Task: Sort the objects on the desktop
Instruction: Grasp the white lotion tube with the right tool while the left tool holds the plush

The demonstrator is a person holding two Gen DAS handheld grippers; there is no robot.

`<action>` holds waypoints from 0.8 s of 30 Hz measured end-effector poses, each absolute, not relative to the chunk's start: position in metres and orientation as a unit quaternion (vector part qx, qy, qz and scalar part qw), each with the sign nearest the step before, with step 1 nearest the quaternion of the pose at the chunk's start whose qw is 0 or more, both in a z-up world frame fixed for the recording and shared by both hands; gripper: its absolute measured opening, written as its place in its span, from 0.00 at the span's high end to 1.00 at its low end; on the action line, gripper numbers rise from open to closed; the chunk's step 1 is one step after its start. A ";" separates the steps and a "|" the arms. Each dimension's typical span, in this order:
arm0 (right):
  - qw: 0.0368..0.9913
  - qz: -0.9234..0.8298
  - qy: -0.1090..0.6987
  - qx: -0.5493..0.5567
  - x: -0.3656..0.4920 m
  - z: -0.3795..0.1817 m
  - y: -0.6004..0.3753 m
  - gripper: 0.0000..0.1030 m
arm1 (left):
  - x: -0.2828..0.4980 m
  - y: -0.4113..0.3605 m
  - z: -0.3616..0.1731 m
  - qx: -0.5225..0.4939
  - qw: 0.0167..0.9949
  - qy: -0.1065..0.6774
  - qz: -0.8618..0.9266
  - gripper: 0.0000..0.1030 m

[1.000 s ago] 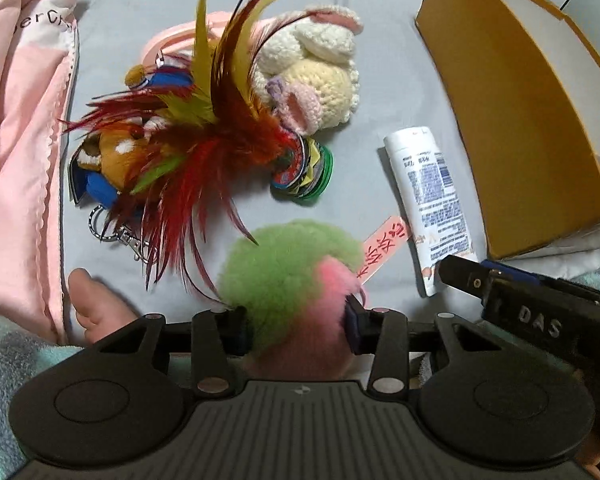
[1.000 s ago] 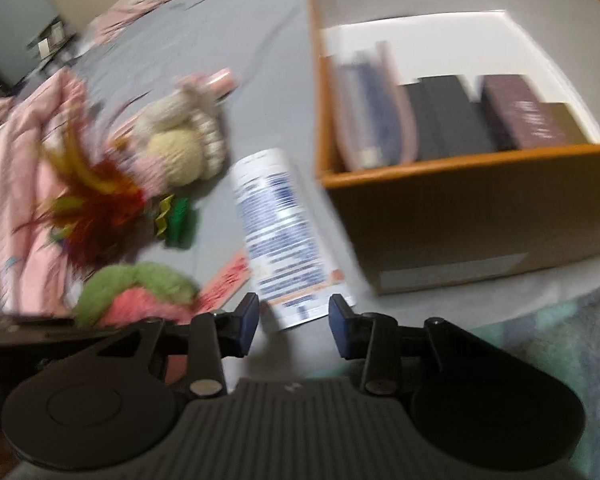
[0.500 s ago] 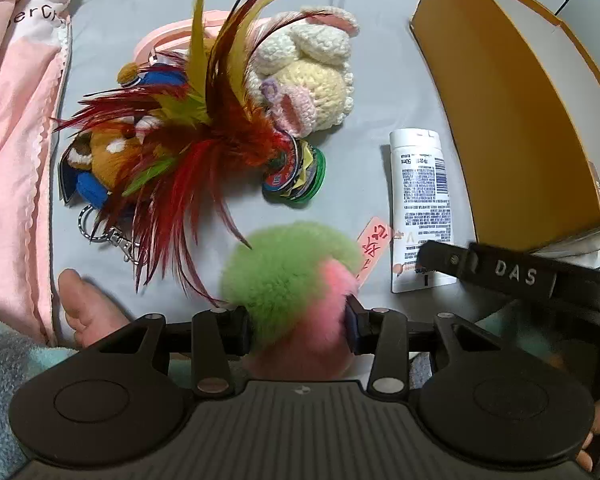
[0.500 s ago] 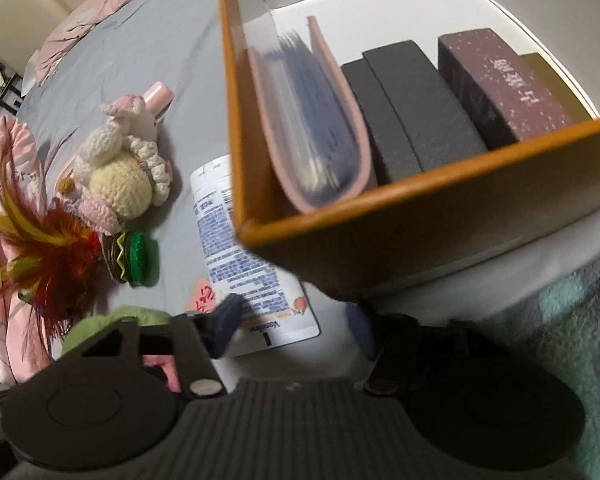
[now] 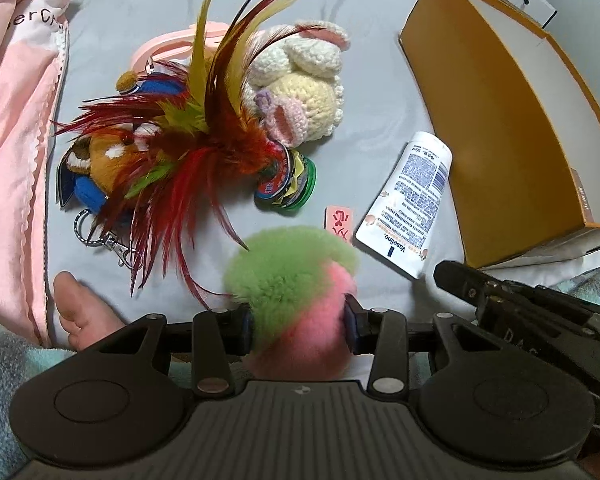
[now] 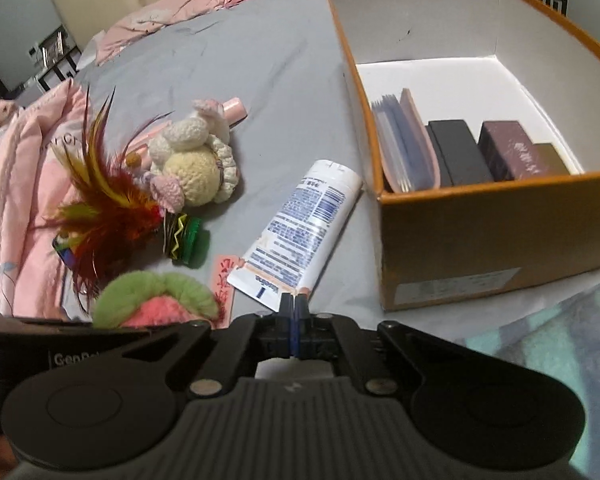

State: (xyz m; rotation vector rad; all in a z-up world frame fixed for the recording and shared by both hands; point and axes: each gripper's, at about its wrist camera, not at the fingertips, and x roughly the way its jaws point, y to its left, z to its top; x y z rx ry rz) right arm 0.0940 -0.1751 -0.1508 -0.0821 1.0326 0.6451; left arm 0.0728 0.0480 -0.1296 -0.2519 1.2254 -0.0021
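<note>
My left gripper [image 5: 298, 330] is shut on a green and pink fluffy pompom [image 5: 296, 276], held low over the grey bedsheet; the pompom also shows in the right wrist view [image 6: 156, 300]. My right gripper [image 6: 295, 308] is shut on the crimped end of a white Vaseline tube [image 6: 296, 216], which lies on the sheet beside the orange box [image 6: 480, 248]. The tube also shows in the left wrist view [image 5: 408, 196], with the right gripper [image 5: 452, 276] at its lower end.
A feather toy [image 5: 188, 132], a crocheted bunny [image 5: 300, 92], a plush keychain [image 5: 96, 164], green discs [image 5: 288, 184] and a pink tag [image 5: 340, 220] lie on the sheet. The box holds a notebook [image 6: 404, 144] and dark cases [image 6: 460, 152]. Pink bedding [image 5: 12, 100] lies left.
My right gripper swung back from the box front and closed on the tube's end; the tube now lies turned at an angle. My left gripper keeps holding the pompom.
</note>
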 end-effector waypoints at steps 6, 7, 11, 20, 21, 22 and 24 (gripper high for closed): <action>0.820 0.337 0.444 -0.128 0.064 -0.132 -0.161 0.91 | 0.070 0.057 -0.127 -0.150 0.818 0.555 0.008 0.58; 0.816 0.351 0.435 -0.145 0.060 -0.129 -0.159 0.91 | 0.070 0.060 -0.126 -0.158 0.819 0.552 0.012 0.60; 0.799 0.385 0.398 -0.235 0.050 -0.126 -0.148 0.79 | 0.069 0.069 -0.125 -0.178 0.818 0.547 0.018 0.62; 0.754 0.404 0.312 -0.413 0.032 -0.149 -0.122 0.60 | 0.076 0.072 -0.130 -0.185 0.805 0.564 0.013 0.60; 0.748 0.405 0.311 -0.423 0.032 -0.153 -0.119 0.59 | 0.077 0.073 -0.131 -0.189 0.803 0.565 0.013 0.60; 0.745 0.402 0.308 -0.434 0.031 -0.156 -0.117 0.59 | 0.077 0.074 -0.132 -0.191 0.802 0.566 0.013 0.60; 0.740 0.398 0.301 -0.451 0.032 -0.164 -0.112 0.56 | 0.078 0.075 -0.133 -0.196 0.799 0.568 0.014 0.59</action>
